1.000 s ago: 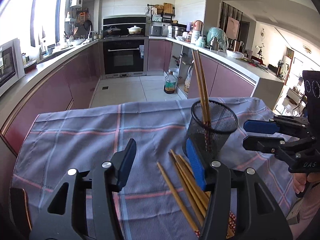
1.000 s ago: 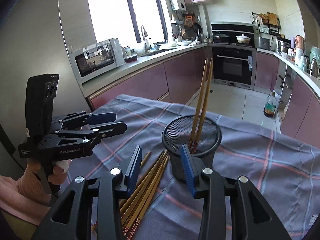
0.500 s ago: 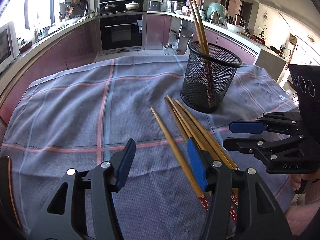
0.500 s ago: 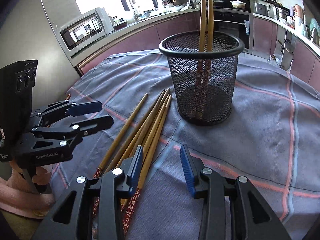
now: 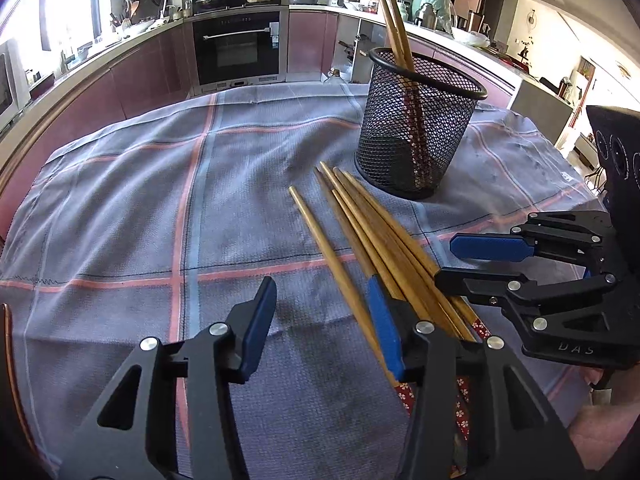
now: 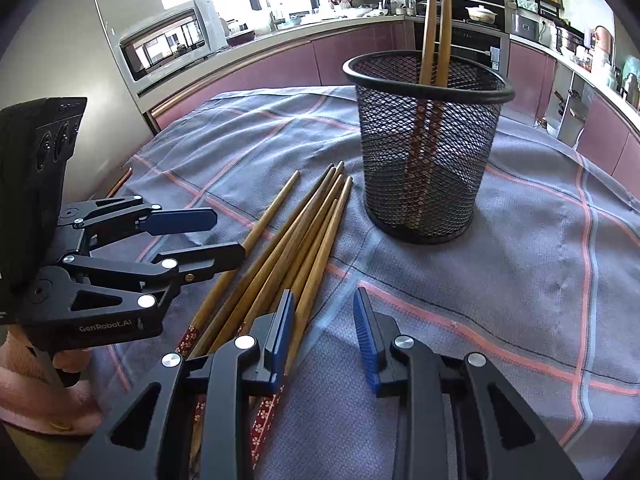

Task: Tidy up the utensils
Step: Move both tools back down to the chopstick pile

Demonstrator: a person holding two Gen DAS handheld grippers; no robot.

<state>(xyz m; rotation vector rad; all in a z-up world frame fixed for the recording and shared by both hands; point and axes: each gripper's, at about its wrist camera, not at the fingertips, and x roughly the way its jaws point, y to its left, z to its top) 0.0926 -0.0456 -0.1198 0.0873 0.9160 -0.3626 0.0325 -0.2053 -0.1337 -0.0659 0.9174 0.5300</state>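
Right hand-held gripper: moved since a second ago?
Yes. The right hand-held gripper has dropped toward the loose chopsticks, below the mesh cup it was level with, jaws closing on nothing.

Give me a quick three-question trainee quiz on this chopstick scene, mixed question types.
1. True or false: the mesh holder stands upright on the checked cloth.
2. How many chopsticks stand in the holder? A) none B) two C) five
3. Fill in: the loose chopsticks lie ___ the holder, on the cloth.

Key:
1. True.
2. B: the two standing chopsticks.
3. Beside. The left tongs and right tongs hold nothing.
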